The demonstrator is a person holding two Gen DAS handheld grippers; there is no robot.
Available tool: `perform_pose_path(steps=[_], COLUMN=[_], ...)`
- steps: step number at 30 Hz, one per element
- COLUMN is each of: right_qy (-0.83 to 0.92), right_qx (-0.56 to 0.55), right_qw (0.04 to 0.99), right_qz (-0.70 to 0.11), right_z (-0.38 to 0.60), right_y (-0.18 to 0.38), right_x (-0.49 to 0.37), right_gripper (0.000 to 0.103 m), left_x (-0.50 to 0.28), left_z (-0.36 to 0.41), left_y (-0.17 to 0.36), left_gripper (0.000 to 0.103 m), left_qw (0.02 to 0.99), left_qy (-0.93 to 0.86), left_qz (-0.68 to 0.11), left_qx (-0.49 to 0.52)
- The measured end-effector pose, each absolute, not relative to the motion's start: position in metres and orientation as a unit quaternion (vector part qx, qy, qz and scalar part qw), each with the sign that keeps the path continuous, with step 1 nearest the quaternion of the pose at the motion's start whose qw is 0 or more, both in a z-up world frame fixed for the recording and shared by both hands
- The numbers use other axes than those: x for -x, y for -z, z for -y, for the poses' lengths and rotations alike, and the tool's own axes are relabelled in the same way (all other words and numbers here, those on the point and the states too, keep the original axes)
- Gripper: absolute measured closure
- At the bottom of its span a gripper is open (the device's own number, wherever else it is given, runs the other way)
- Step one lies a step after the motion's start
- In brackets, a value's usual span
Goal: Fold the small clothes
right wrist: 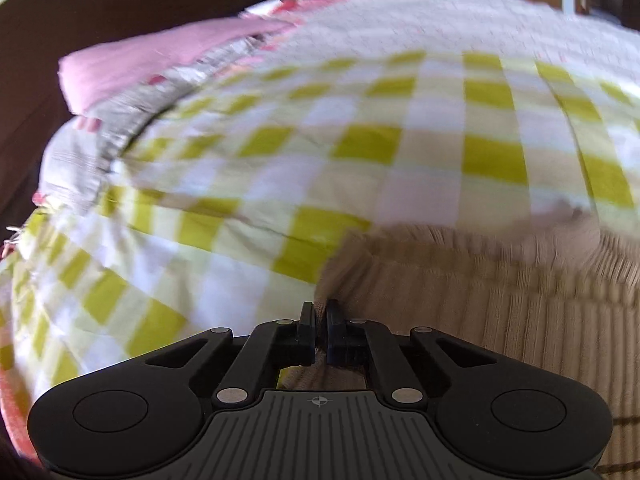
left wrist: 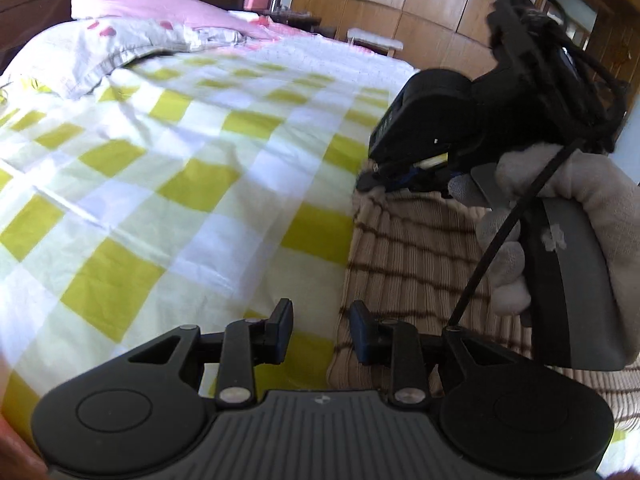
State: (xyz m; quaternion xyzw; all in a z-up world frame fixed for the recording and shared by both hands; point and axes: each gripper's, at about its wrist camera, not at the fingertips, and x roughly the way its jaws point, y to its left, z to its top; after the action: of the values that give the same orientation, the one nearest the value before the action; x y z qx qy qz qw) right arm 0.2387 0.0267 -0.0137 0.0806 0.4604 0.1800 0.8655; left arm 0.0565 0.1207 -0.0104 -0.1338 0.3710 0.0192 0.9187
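Beige ribbed garment (left wrist: 416,248) with dark stripes lies flat on bed's checked sheet (left wrist: 180,168), well short of pink pillow (left wrist: 132,0). Right tongs (right wrist: 319,322) pressed together, pinching garment's near edge. Left tongs (left wrist: 320,332) spread, straddling garment's side edge, nothing gripped. Gloved hand (left wrist: 560,216) holds right tool over garment. Step, by appearance: taking hold for fold. Next move likely needs left tongs clamped, then both lifting edge together across garment.
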Motion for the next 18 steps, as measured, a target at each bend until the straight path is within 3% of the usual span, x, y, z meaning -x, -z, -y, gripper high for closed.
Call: perform_pose_path(steps=[9,18], right_qy=[-0.221,-0.125], right_qx=[-0.127,-0.194], right_qw=[0.882,0.909], right_qz=[-0.396,-0.348], right_z=[0.025,0.204], right_y=[-0.041,-0.058], right_x=[-0.198,-0.106], right_gripper=[0.084,0.073], left_x=[-0.051,-0.021], left_z=[-0.117,-0.098], left_y=[0.009,-0.027], left_gripper=[0.067,0.067], left_qw=[0.925,0.954], left_qy=[-0.029,-0.016], left_qz=[-0.363,-0.289], left_qx=[0.112,0.079])
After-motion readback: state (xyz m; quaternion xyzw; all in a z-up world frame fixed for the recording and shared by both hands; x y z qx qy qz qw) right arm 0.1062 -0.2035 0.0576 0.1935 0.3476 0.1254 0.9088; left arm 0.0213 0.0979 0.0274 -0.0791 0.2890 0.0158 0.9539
